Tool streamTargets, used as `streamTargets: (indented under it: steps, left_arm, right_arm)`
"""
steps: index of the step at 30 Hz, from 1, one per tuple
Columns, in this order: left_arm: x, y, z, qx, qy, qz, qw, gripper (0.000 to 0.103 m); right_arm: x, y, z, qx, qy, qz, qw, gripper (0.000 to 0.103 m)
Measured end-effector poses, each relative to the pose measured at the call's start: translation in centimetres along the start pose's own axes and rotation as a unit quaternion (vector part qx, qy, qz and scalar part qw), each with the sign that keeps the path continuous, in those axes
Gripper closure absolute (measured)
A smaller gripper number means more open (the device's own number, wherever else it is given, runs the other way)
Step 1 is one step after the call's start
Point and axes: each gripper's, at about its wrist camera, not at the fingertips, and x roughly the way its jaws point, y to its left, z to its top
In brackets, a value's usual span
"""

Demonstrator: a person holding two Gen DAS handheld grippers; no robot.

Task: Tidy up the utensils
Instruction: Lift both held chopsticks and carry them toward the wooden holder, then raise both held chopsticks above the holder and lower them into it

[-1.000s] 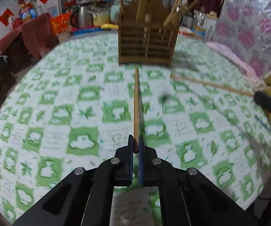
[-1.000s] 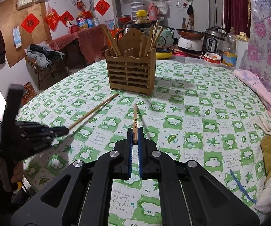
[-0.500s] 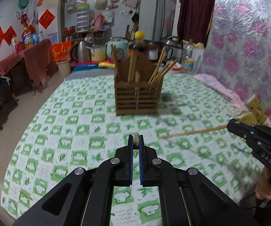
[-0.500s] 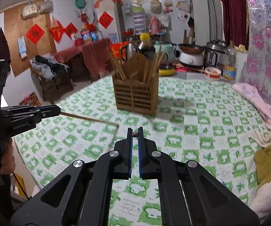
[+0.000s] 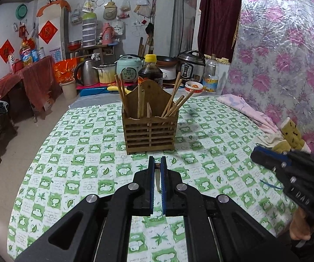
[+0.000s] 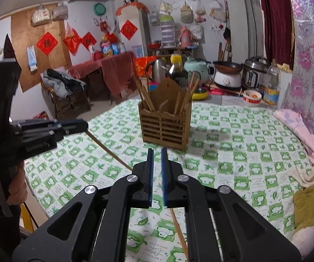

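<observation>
Green-and-white checked tablecloth (image 5: 74, 159), slatted wooden chopstick holder (image 5: 150, 133) mid-frame: left gripper (image 5: 157, 166) clamps a wooden chopstick (image 6: 106, 147) for loading, right gripper (image 6: 157, 152) opening, apparently empty.

both views are being lit evenly by soft indoor light, moderately bright, with its source not being shown. a bright glare patch is being caught at 8 o'clock on the left wrist view's edge. the wooden holder (image 6: 165, 124) is being given a soft shadow toward 3 o'clock on the tablecloth (image 6: 244, 152). straight lines are being bent by fisheye distortion, and corners are being cut to black. the right wrist view is being slightly smeared by motion blur; the plastic-covered floral wall (image 5: 287, 54) is being flecked with sheen.
</observation>
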Motion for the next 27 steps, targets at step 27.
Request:
streamTargets:
  steps: [27]
  left_arm:
    - [-0.2,0.4,0.8,-0.007,-0.005,0.0,1.0,0.098]
  right_arm:
    - [-0.8,-4.3,-8.3,0.027,0.072,-0.036,0.996,0.097]
